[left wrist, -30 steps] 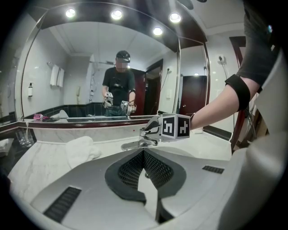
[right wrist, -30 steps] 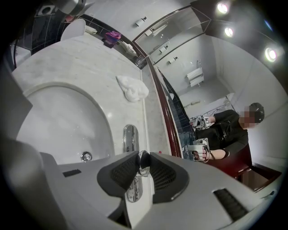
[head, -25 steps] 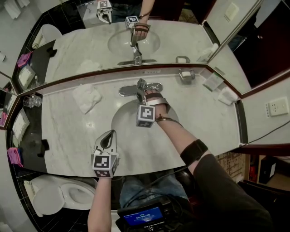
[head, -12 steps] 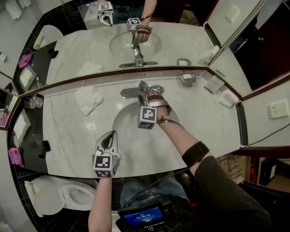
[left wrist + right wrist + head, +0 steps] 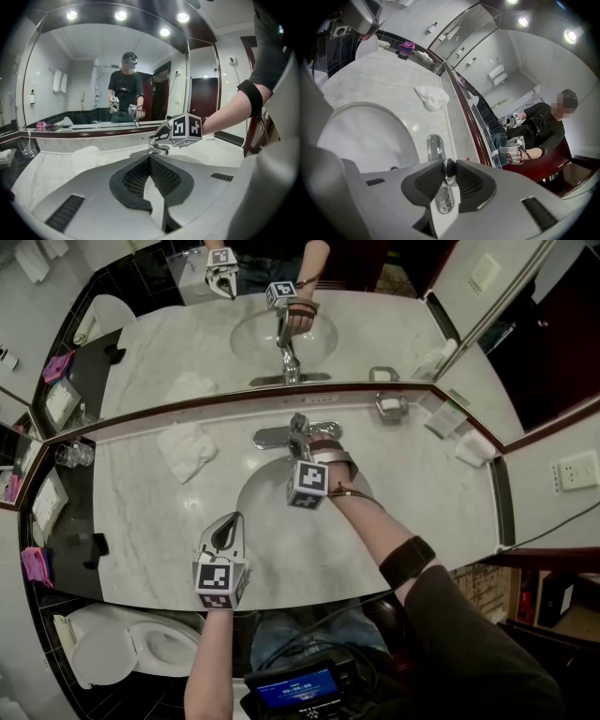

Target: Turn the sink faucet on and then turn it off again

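The chrome faucet [image 5: 272, 437] stands behind the oval sink basin [image 5: 262, 498] on the marble counter. My right gripper [image 5: 298, 435] reaches over the basin and is shut on the faucet handle [image 5: 449, 168]; both pads press the small dark knob from either side. The faucet base plate [image 5: 435, 146] shows beyond the jaws. I can make out no water stream. My left gripper [image 5: 228, 523] hovers over the counter's front edge, left of the basin, shut and holding nothing. The left gripper [image 5: 150, 159] points toward the faucet [image 5: 159, 150] and the right gripper's marker cube [image 5: 187, 129].
A crumpled white towel [image 5: 185, 448] lies left of the faucet. A soap dish [image 5: 390, 405] sits at the back right by the mirror [image 5: 281, 334]. Glasses [image 5: 67, 455] stand on the dark side shelf at left. A toilet [image 5: 122, 648] is below left.
The right gripper has rolled slightly while staying on the faucet handle. The whole view has drifted a little downward. The left gripper keeps its place.
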Motion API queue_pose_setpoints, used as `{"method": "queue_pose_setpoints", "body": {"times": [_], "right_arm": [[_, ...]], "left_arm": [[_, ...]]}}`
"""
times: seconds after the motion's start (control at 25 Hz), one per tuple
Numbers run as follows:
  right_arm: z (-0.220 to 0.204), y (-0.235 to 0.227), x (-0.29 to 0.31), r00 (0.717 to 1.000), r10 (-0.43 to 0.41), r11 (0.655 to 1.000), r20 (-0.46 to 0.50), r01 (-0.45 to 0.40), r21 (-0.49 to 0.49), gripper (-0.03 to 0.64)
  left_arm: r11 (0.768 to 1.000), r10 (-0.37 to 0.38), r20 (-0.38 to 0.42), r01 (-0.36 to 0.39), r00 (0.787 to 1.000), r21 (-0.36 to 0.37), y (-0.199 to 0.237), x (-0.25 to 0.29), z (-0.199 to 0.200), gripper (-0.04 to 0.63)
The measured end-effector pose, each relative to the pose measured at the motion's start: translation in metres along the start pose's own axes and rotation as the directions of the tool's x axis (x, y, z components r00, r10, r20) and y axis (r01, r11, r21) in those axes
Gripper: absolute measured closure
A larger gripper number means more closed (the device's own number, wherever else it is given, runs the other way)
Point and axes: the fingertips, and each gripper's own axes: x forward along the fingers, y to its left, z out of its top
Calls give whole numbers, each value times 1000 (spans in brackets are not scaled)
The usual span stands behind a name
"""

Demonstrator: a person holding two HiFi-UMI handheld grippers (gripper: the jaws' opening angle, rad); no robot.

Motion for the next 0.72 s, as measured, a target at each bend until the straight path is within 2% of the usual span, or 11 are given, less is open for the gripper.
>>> {"method": "queue_pose_setpoints", "body": {"times": [0.4,0.72], "right_arm": [[0,-9,2,997,73,995,15,-74,68,522],[-2,-16,4,987,158,978,11,-158,134,522]], "left_arm": [[1000,-8,4,8,1000,10,-4,6,5,598],[1000,-8,15,8,1000,13,-5,8,14,598]]}}
